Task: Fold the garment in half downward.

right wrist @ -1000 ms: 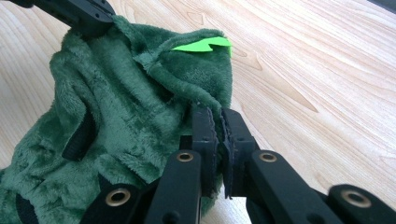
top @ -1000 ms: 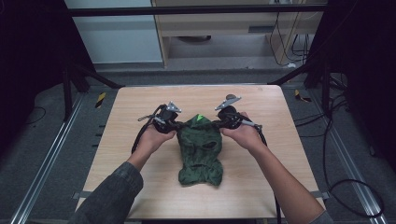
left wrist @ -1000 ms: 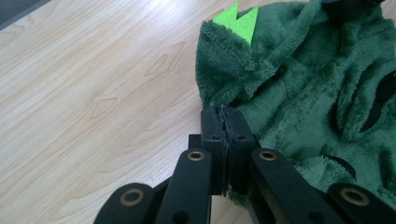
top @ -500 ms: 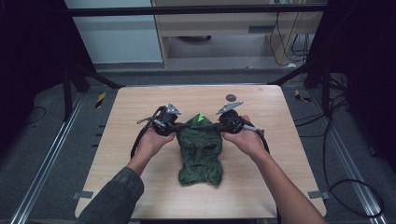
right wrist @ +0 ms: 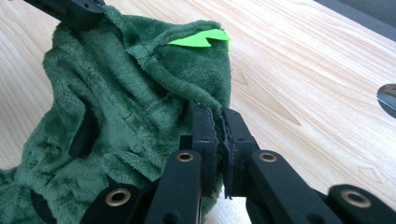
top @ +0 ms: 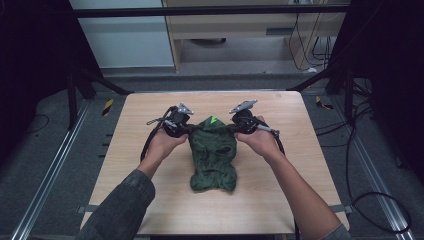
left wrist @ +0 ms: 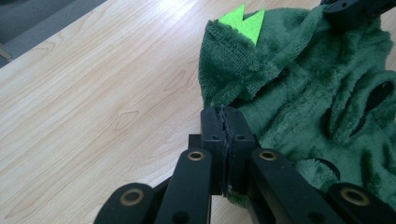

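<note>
A dark green plush garment (top: pixel 212 155) with black-edged openings and a bright green felt spike (top: pixel 213 120) lies at the middle of the wooden table (top: pixel 135 120). My left gripper (top: pixel 189 131) is shut on the garment's upper left edge. My right gripper (top: pixel 233 129) is shut on its upper right edge. In the left gripper view the jaws (left wrist: pixel 225 119) pinch a fold of fleece (left wrist: pixel 303 84) just below the spike (left wrist: pixel 243 18). The right gripper view shows its jaws (right wrist: pixel 218 116) clamped on the fleece hem (right wrist: pixel 126 107), with the spike (right wrist: pixel 201 38) beyond. The garment's top is raised a little between the two grips.
Bare wood surrounds the garment on all sides. A small dark shiny thing (right wrist: pixel 387 99) sits at the right edge of the right gripper view. Cables trail from both grippers over the table. Dark frame legs and floor cables surround the table.
</note>
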`<state>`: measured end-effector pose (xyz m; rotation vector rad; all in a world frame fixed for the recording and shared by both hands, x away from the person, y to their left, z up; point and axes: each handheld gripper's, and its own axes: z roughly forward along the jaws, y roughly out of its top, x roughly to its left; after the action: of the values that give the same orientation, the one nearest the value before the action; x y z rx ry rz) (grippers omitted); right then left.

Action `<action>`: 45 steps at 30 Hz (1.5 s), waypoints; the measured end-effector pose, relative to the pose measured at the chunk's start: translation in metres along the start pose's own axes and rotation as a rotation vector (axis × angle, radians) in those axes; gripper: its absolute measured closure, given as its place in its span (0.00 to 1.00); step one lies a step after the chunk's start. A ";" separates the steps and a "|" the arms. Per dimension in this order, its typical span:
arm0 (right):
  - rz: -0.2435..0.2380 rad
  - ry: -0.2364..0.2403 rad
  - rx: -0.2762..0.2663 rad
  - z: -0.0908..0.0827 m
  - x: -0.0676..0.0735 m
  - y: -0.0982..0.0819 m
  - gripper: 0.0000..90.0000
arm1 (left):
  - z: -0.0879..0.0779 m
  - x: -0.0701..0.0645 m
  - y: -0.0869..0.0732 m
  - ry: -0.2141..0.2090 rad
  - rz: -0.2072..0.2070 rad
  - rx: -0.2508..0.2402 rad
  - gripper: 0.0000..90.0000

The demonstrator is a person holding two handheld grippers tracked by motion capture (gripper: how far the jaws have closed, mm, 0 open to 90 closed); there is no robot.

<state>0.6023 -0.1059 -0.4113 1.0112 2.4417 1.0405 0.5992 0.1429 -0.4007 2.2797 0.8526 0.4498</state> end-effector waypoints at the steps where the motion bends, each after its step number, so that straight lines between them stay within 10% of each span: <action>1: -0.004 0.003 0.003 0.001 0.001 -0.001 0.95 | 0.000 -0.001 -0.001 0.005 0.009 0.001 0.98; 17: -0.061 -0.013 -0.055 -0.029 0.023 -0.028 0.95 | -0.021 -0.040 -0.009 0.035 0.075 -0.057 0.98; 45: -0.105 0.004 -0.086 -0.036 0.047 -0.047 0.94 | -0.033 -0.056 -0.032 0.015 0.073 -0.085 0.98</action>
<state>0.5276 -0.1140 -0.4198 0.8458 2.4019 1.1027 0.5268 0.1387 -0.4035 2.2374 0.7455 0.5262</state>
